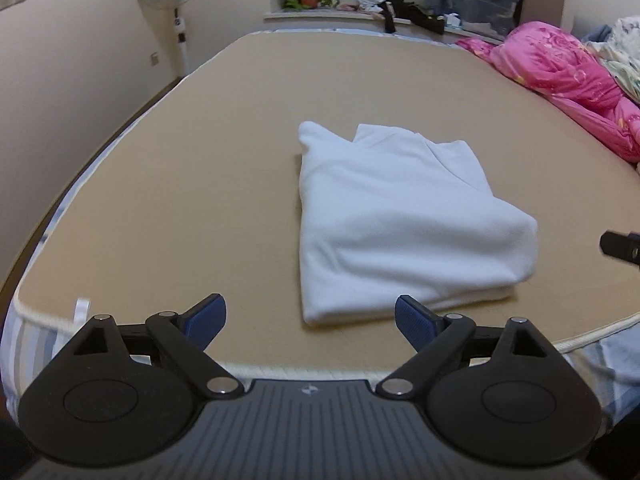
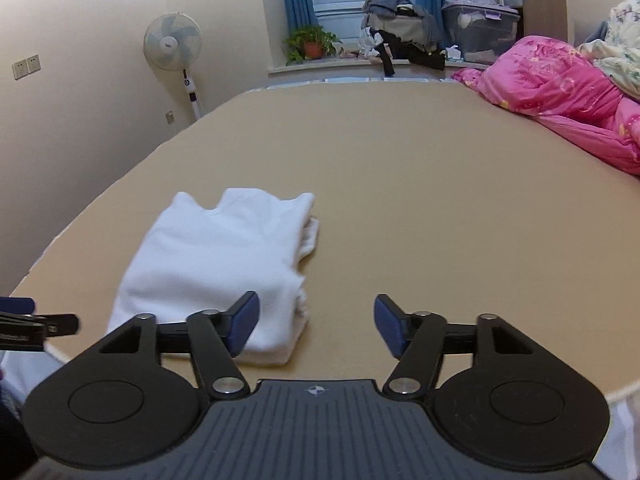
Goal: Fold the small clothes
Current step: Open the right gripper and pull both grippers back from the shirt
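The broad tan mattress top (image 1: 224, 128), edged with white piping, filled most of both views. Along its far right side lay one bunched bright pink quilt (image 1: 560, 68), and beyond the far edge a window ledge carried a single green potted plant in an orange pot (image 2: 310, 45), a heap of dark clothes (image 2: 404, 30) and one clear plastic storage box (image 2: 480, 32). One white pedestal fan (image 2: 173, 42) stood against the left wall.

One folded white knit garment (image 1: 400, 220) lay flat on the mattress, near the front edge and well apart from the quilt. It formed a rough rectangle of stacked layers, thick and rounded along the near right fold, with soft creases across the top. Its long axis ran from the near edge away toward the window, the uneven end with two peaks and a notch pointing to the far side.

Two grippers showed. The left gripper (image 1: 310, 316) hung just short of the garment's near edge, its blue pads spread wide with nothing between them. The right gripper (image 2: 316, 326) hovered beside the garment's near right corner, jaws likewise parted and empty, touching no cloth.
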Motion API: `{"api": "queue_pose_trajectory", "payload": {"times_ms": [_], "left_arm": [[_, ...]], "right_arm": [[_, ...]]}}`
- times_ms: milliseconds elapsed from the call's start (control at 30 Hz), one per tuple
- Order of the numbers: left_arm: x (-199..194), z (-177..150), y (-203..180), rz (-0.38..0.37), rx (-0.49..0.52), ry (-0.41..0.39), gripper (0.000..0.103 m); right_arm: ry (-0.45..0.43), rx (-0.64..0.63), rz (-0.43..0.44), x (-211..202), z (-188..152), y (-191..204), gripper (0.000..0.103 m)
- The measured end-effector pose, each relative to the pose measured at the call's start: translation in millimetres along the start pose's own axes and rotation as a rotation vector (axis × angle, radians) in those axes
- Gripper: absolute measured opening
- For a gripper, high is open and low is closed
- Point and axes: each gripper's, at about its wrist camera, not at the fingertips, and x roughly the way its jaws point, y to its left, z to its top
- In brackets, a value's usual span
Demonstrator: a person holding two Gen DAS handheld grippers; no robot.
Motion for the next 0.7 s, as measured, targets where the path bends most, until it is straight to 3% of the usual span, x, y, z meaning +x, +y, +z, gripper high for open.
{"api": "queue_pose_trajectory", "payload": {"times_ms": [267, 700], "left_arm": [[-36, -23, -24, 0.001, -0.012, -0.085, 0.103], [-18, -27, -20, -0.04, -0.052, -0.083, 0.103]], "right_arm": [[0.026, 0.0, 0.048, -18, -18, 27, 0.072], [0.062, -0.088, 0.082, 7, -23, 52, 0.072]]}}
